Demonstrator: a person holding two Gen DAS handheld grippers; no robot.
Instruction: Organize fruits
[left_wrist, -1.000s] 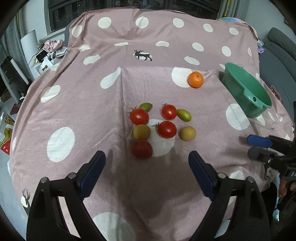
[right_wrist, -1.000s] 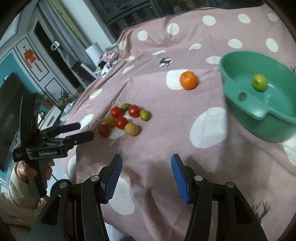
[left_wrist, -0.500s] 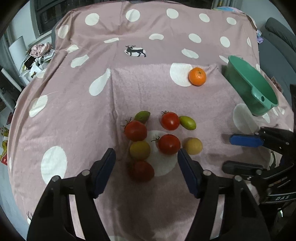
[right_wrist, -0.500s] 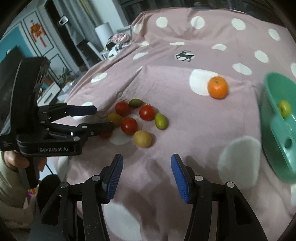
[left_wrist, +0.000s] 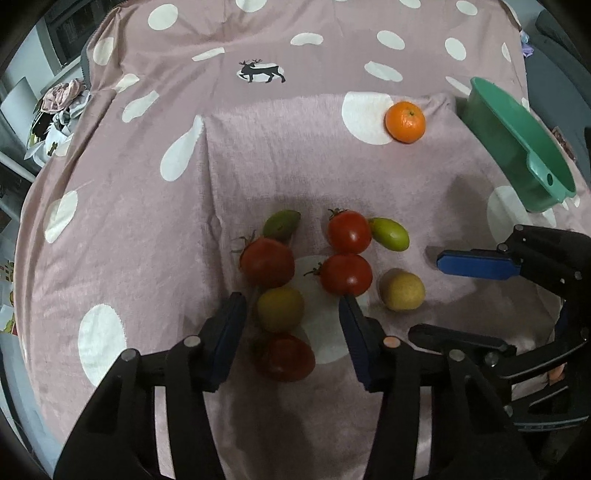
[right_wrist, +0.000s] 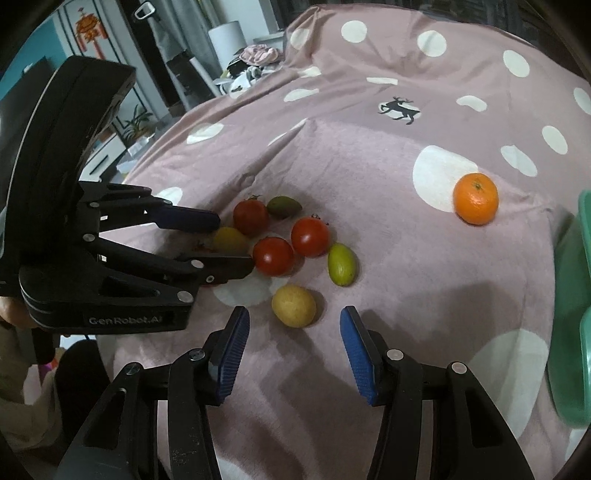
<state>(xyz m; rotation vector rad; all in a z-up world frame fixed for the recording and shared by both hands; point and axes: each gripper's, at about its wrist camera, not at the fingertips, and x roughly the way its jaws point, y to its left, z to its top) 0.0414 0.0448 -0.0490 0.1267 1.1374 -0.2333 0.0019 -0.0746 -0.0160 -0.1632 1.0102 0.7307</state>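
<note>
- left claw (left_wrist: 291, 314) has just been closing, pads either side of a yellow fruit (left_wrist: 280, 309), not pressing yet
- right claw (right_wrist: 293, 332) open near the tan fruit (right_wrist: 294, 305), bare cloth (right_wrist: 424, 266) beyond

Dim, even indoor light, soft shadows under the fruit, strong fisheye bending, dark vignetted corners.

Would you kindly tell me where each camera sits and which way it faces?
Left wrist: on the left gripper, looking steeply down at the fruit cluster; its fingers straddle a yellowish fruit; right gripper shows.
Right wrist: on the right gripper, facing the yellow fruit; left gripper shows.
Shared: tomatoes, orange, green basin.
</note>
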